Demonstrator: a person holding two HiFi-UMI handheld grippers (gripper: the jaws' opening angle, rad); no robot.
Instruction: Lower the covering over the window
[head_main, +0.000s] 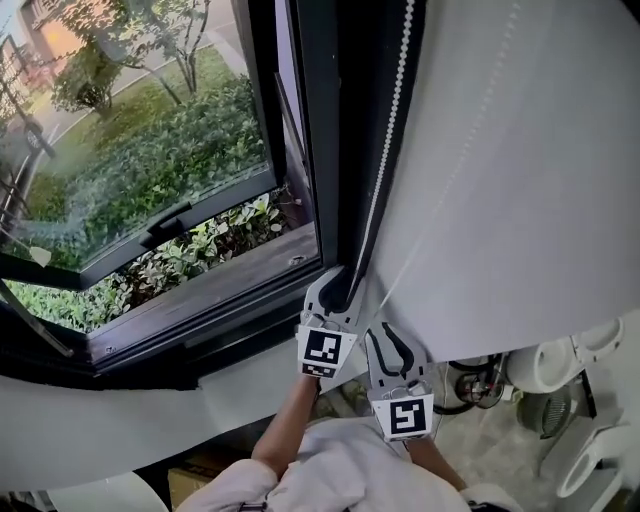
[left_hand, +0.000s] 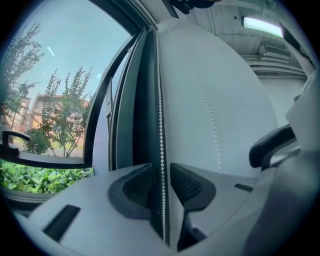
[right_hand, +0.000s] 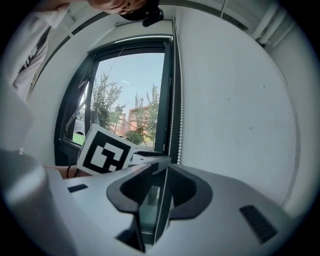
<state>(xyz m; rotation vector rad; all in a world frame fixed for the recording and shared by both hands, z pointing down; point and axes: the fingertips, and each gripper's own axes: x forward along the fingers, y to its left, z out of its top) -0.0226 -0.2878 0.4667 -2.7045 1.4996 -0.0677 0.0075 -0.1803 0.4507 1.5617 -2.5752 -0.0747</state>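
From where I stand, the floor (head_main: 505, 455) shows below the right tongs (head_main: 380, 332) and off to their right, pale and speckled. On it, just right of those tongs, lies a loop of dark cable (head_main: 470, 392). Beyond that is a round grey grille (head_main: 548, 410). Further right stand white rounded plastic bodies (head_main: 560, 362), one reaching the edge of sight. Below and left of the left tongs (head_main: 338, 280) runs a white band (head_main: 110, 425) under the window frame; ledge or wall, I cannot tell.

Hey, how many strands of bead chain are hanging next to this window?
2. One strand runs along the dark window frame, between the left gripper's jaws. The other strand hangs further right against the white wall, leading to the right gripper.
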